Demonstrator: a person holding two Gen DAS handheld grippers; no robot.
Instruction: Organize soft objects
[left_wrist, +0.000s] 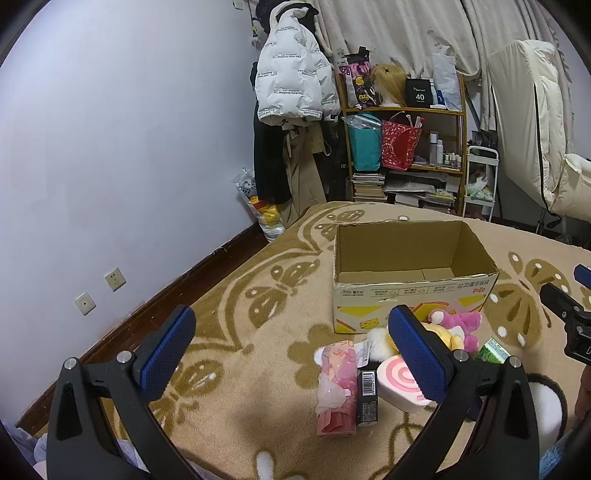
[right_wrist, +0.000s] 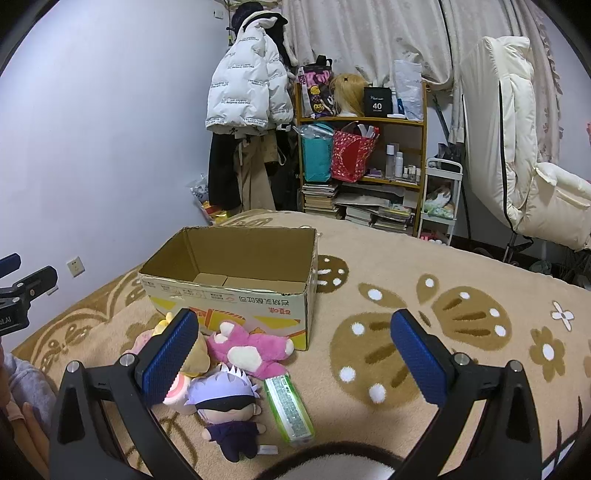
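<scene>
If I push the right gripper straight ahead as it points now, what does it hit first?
Probably the blanket just right of the box; nothing stands between the open jaws of the right gripper, though depth is unclear.

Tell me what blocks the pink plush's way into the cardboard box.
Nothing visible blocks it. The pink plush lies against the near wall of the cardboard box, whose top is open and whose inside looks empty. That wall must be cleared by lifting. The right gripper is open above the pile, nothing between.

Background: white puffer jacket (right_wrist: 245, 96) hanging far centre against lilac wall (right_wrist: 110, 129). Right of it, wooden shelf (right_wrist: 421, 147) with red bag (right_wrist: 351, 157), teal bag (right_wrist: 316, 157), stacked books (right_wrist: 319, 199). Cream recliner (right_wrist: 517, 155) far right.
</scene>
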